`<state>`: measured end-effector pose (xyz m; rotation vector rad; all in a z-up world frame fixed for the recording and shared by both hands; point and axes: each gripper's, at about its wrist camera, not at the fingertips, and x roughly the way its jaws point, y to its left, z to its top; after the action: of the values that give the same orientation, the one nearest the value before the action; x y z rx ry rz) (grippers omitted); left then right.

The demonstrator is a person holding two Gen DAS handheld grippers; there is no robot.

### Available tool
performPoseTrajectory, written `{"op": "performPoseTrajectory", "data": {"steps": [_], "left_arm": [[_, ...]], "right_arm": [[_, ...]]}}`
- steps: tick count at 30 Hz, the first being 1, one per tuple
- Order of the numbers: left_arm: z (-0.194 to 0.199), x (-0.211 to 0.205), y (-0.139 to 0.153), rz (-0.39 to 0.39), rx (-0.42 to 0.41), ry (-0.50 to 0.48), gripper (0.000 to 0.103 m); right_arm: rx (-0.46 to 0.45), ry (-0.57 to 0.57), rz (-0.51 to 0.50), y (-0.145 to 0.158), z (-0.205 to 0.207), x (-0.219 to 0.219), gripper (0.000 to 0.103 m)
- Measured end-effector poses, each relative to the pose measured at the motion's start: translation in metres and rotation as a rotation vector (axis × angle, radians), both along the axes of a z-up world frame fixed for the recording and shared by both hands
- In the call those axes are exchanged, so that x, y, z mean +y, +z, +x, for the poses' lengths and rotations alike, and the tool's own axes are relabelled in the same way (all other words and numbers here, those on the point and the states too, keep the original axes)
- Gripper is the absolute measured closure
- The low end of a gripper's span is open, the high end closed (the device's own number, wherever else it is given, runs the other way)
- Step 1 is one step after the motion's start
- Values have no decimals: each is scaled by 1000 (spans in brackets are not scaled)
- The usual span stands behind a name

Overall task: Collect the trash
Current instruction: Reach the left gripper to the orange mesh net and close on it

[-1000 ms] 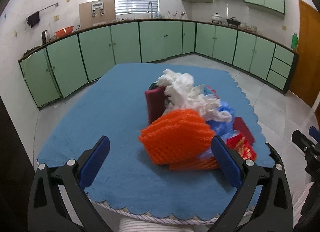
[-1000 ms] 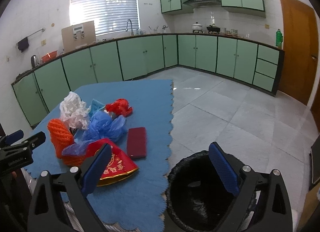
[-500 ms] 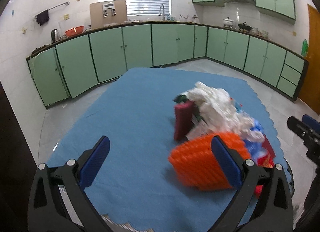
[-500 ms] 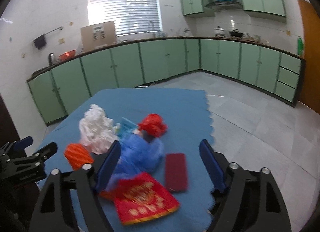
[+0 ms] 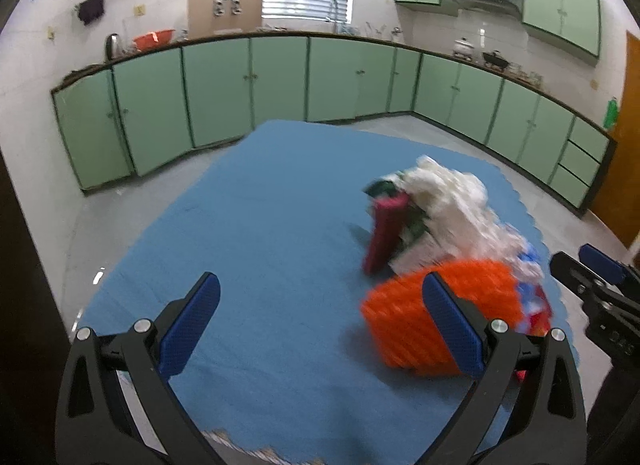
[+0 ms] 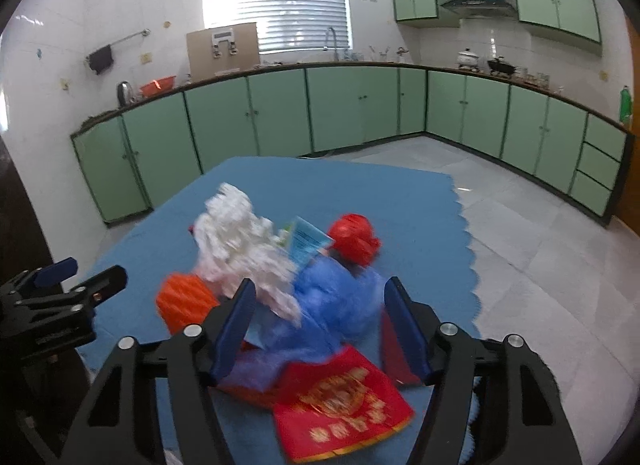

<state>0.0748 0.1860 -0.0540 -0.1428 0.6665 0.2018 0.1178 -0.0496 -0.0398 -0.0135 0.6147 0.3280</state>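
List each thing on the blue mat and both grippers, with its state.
Left gripper: open, empty.
Right gripper: closing, nothing gripped yet.
Orange foam net: lying on the mat.
White crumpled plastic bag: heaped.
Blue plastic bag: crumpled, between the jaws.
Red gold-printed envelope: flat.

Free room and obstacles. Left wrist view: the blue table (image 5: 248,225) lies bare across the centre and left of the frame; the trash pile crowds the right, with the orange foam net (image 5: 404,329) foremost, a dark red box (image 5: 382,237) upright behind it and white crumpled plastic (image 5: 452,197) above. Right wrist view: blue plastic (image 6: 332,305) fills the gap between the closing right tool (image 6: 320,325) fingers; bare table remains at upper right.
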Motion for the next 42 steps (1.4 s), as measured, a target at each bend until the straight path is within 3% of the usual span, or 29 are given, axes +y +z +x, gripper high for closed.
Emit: {"op": "performPoseTrajectory", "data": {"steps": [5, 16, 18, 19, 20, 21, 23, 26, 28, 31, 33, 34, 35, 37, 40, 42], "left_arm": [[-1, -24, -5, -41, 0, -75, 5], [18, -67, -19, 21, 12, -109, 5], [20, -71, -20, 37, 1, -119, 16], [21, -75, -21, 41, 0, -130, 34], [22, -76, -21, 37, 3, -146, 45], [24, -77, -23, 13, 5, -172, 50], [24, -75, -25, -37, 0, -210, 79], [22, -76, -27, -64, -9, -239, 99], [22, -77, -28, -55, -8, -244, 101], [20, -77, -29, -46, -2, -233, 99], [19, -72, -32, -57, 10, -217, 83], [17, -69, -34, -62, 11, -205, 58], [16, -66, -35, -73, 9, -197, 43], [17, -62, -36, -89, 11, -197, 38], [22, -61, -39, -129, 24, -214, 19], [26, -63, -39, -149, 21, -241, 14]], "right_arm": [[6, -45, -32, -7, -5, -14, 37], [11, -107, -29, -17, -12, -41, 37], [16, -110, -23, -18, -11, -43, 37], [18, -110, -20, -19, -11, -44, 37], [19, -109, -18, -19, -11, -44, 37], [18, -108, -19, -19, -11, -45, 37], [14, -105, -22, -20, -11, -45, 37], [16, -105, -17, -21, -11, -46, 37], [17, -103, -13, -22, -11, -46, 37], [23, -103, -20, -25, -11, -46, 37], [34, -106, -18, -27, -10, -46, 37], [38, -107, -18, -28, -10, -47, 37], [42, -107, -20, -29, -9, -46, 37], [46, -106, -25, -31, -9, -45, 37], [53, -103, -30, -33, -8, -42, 37], [57, -102, -33, -33, -6, -42, 37]]}}
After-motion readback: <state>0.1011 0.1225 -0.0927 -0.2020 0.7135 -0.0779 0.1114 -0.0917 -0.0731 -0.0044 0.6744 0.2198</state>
